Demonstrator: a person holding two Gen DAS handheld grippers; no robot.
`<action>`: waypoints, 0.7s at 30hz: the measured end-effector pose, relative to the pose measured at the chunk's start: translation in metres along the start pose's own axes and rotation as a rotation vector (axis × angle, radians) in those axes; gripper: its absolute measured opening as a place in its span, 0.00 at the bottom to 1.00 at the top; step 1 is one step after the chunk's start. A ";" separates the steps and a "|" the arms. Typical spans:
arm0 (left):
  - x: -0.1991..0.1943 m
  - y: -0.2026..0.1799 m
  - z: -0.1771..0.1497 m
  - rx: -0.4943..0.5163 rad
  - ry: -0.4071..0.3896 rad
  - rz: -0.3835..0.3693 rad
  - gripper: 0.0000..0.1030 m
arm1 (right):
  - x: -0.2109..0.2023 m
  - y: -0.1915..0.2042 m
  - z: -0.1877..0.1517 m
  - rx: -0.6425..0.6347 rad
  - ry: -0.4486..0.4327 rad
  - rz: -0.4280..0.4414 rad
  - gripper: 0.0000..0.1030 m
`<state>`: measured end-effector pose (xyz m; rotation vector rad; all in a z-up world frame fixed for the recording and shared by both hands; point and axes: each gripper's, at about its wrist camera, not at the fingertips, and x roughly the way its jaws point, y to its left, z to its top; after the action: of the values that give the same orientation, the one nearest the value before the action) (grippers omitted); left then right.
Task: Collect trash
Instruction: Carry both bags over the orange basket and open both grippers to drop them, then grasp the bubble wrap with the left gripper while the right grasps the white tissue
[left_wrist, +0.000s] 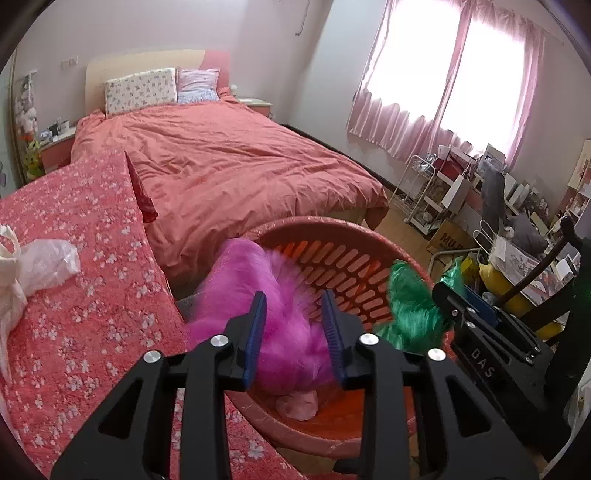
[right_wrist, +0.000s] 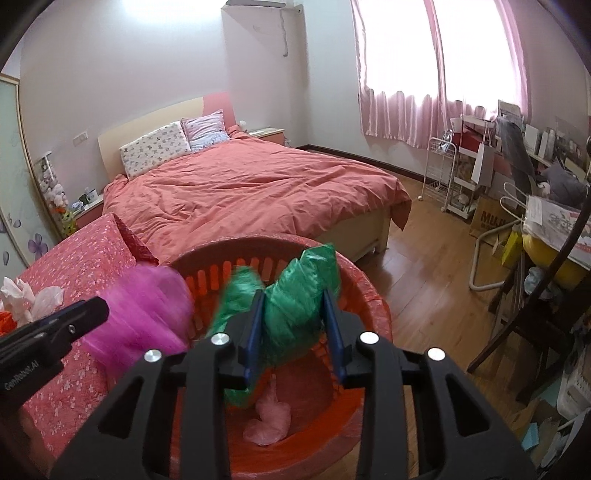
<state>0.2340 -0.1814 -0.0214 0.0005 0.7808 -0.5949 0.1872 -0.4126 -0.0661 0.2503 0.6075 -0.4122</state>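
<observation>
Both grippers tilt downward over the red basket (right_wrist: 373, 310); the left gripper (left_wrist: 294, 325) has its jaws spread around a blurred pink bag (left_wrist: 258, 295); the right gripper (right_wrist: 295, 325) likewise, jaws parted about a green bag (right_wrist: 299, 306), both bags inside the basket's rim.

Left gripper (left_wrist: 293, 325) is black plastic with ribbed blue pads (left_wrist: 258, 328) and silver round screws; right gripper (right_wrist: 293, 325) matches it; white lettering marks their sides.

Slotted plastic basket (right_wrist: 236, 273); thin crinkled green bag (right_wrist: 299, 291).
</observation>
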 end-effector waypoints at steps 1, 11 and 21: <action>0.001 0.001 0.000 0.000 0.005 0.006 0.35 | 0.001 -0.001 0.000 0.002 0.001 0.000 0.35; -0.016 0.018 -0.009 -0.011 -0.002 0.094 0.44 | -0.005 0.008 -0.004 -0.034 -0.008 -0.011 0.45; -0.069 0.063 -0.018 -0.058 -0.054 0.205 0.46 | -0.026 0.064 -0.007 -0.127 -0.016 0.069 0.45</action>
<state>0.2157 -0.0899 -0.0020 0.0113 0.7353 -0.3767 0.1929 -0.3458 -0.0491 0.1457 0.6048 -0.3075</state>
